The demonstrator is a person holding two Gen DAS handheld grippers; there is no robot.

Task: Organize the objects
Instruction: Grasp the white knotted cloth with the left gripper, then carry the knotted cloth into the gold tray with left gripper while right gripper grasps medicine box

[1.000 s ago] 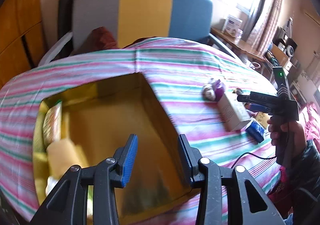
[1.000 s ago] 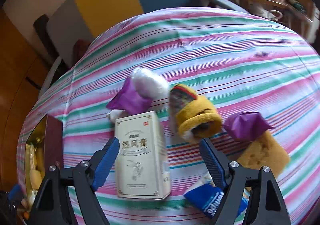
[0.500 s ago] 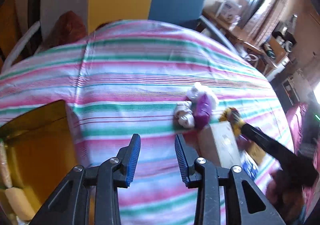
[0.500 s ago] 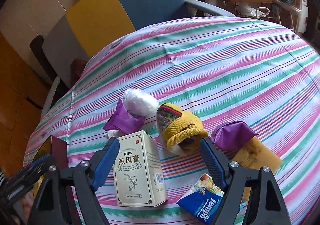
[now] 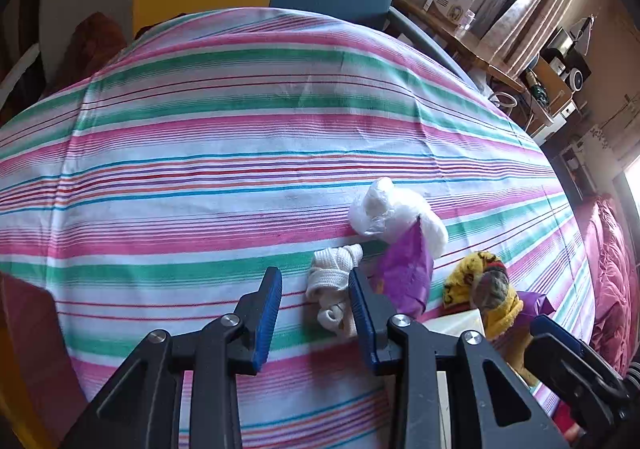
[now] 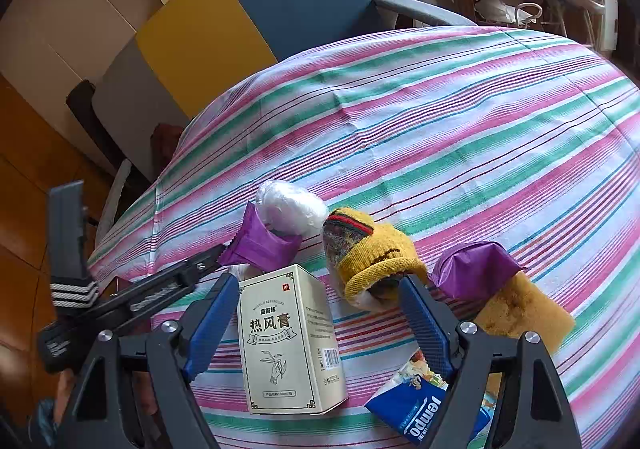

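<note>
We hold two black grippers with blue finger pads over a tabletop [image 6: 460, 129] covered in a pink, green and white striped cloth. Our left gripper [image 5: 316, 291] has just been narrowing its jaws; they stand a small way apart with only bare cloth between them, gripping nothing. A cream rolled bandage [image 5: 334, 291] lies just beside its right fingertip. Behind that lie a purple foil wrapper [image 5: 404, 269] and a white crumpled plastic bag [image 5: 394, 211], touching each other. A yellow knitted sock [image 6: 372, 253] sits to their right.

Our right gripper [image 6: 316, 307] is spread wide and holds nothing. A cream cardboard box with black Chinese lettering [image 6: 290, 339] lies flat on the cloth between its fingers, apart from both pads. Near its right finger lie a blue Tempo tissue packet [image 6: 420, 415], a yellow sponge [image 6: 520, 311] and a second purple wrapper [image 6: 476, 267] resting on the sponge.
</note>
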